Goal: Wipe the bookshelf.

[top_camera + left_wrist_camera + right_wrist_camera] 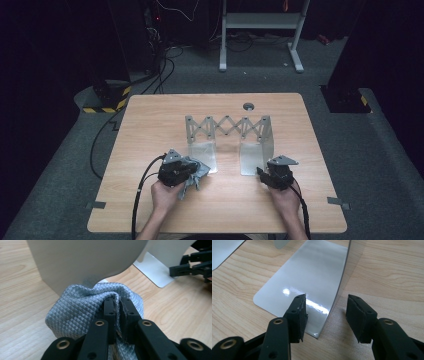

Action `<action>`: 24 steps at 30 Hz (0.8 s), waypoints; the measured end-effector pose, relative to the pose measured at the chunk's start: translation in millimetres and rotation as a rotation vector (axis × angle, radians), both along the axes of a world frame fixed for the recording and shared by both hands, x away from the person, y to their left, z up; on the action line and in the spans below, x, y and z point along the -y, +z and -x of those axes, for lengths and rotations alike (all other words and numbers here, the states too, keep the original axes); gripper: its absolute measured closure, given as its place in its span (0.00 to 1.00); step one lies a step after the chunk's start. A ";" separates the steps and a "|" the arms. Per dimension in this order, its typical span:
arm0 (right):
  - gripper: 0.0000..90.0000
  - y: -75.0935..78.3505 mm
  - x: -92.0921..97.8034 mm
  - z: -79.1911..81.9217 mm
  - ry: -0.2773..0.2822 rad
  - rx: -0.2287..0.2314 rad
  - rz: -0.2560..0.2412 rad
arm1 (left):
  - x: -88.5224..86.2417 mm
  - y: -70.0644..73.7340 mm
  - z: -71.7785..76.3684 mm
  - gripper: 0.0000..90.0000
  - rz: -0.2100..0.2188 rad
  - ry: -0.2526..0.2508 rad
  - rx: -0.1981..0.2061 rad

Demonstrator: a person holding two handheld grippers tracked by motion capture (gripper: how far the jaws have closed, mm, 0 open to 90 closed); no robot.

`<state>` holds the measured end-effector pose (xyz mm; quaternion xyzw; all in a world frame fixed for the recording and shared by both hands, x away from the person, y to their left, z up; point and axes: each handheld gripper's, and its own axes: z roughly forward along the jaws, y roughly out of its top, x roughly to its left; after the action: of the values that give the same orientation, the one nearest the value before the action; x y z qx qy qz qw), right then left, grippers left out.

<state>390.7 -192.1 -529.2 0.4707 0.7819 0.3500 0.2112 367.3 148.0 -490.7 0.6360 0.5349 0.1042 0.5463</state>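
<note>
On table: one cloth [196, 172], two grippers.

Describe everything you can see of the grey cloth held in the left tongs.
The grey cloth is a soft woven fabric with a fine diamond-quilted pattern, slightly shiny. It is bunched and creased, not spread flat. The left tongs are shut on a fold of it, jaws pinching the fabric between them. It rests on the wooden table, pressed against the near end of the metal rack's left plate.

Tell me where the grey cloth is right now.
In the high view the grey cloth sits left of centre on the table, pinched in the left claw against the metal rack's left plate.
</note>
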 end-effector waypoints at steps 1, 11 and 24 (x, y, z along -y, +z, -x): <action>0.57 0.0 0.0 0.0 0.000 0.000 0.000 | -0.7 0.2 -0.7 0.93 0.004 0.008 -0.001; 0.57 0.0 -0.1 0.1 0.000 0.000 0.000 | -15.6 3.9 -9.3 0.93 0.019 0.082 0.009; 0.57 0.0 -0.2 0.1 0.000 0.000 0.001 | -35.0 33.4 -15.7 0.94 0.015 0.166 0.097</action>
<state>390.6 -191.9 -529.2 0.4707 0.7819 0.3497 0.2115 383.0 183.0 -457.3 0.5796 0.5594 0.1760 0.5658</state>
